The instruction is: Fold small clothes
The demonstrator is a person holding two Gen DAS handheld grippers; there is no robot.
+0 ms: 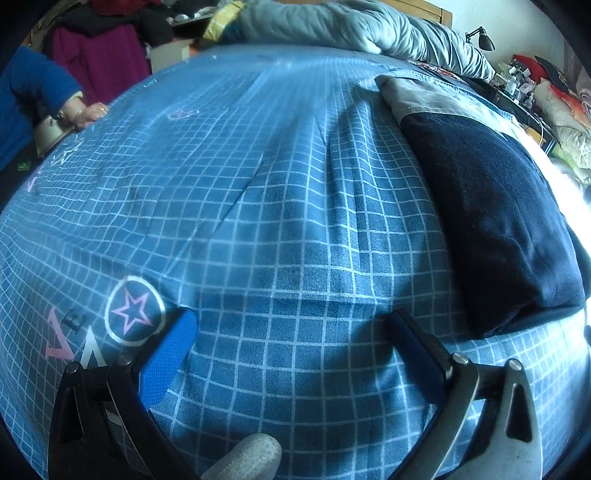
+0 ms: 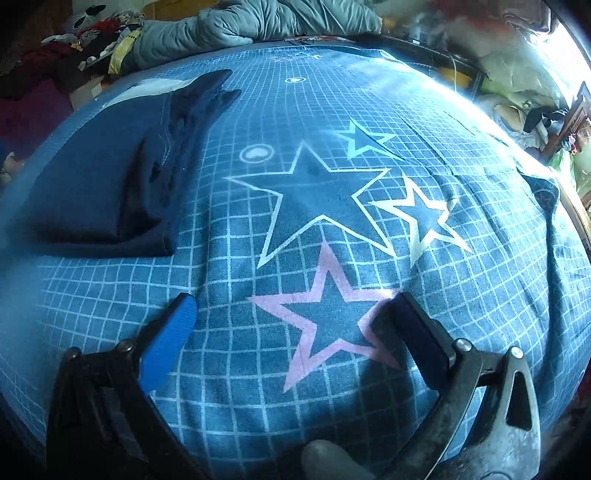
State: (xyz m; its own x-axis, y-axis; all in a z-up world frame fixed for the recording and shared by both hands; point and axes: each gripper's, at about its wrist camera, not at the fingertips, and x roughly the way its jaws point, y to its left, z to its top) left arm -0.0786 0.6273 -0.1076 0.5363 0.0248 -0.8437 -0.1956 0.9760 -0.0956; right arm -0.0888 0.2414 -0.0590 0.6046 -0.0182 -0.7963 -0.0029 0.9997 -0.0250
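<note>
Blue grid sheet with printed stars spread under both tongs. Left tongs wide open, empty, low over the sheet. Right tongs wide open, empty, straddling a pink star. Folded navy garment ahead-right of the left tongs, ahead-left of the right. Grey quilt bunched beyond; clutter around the bed.

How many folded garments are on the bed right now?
1: a navy folded garment on the bedsheet, right of the left gripper, left of the right one. Others may lie out of view.
</note>
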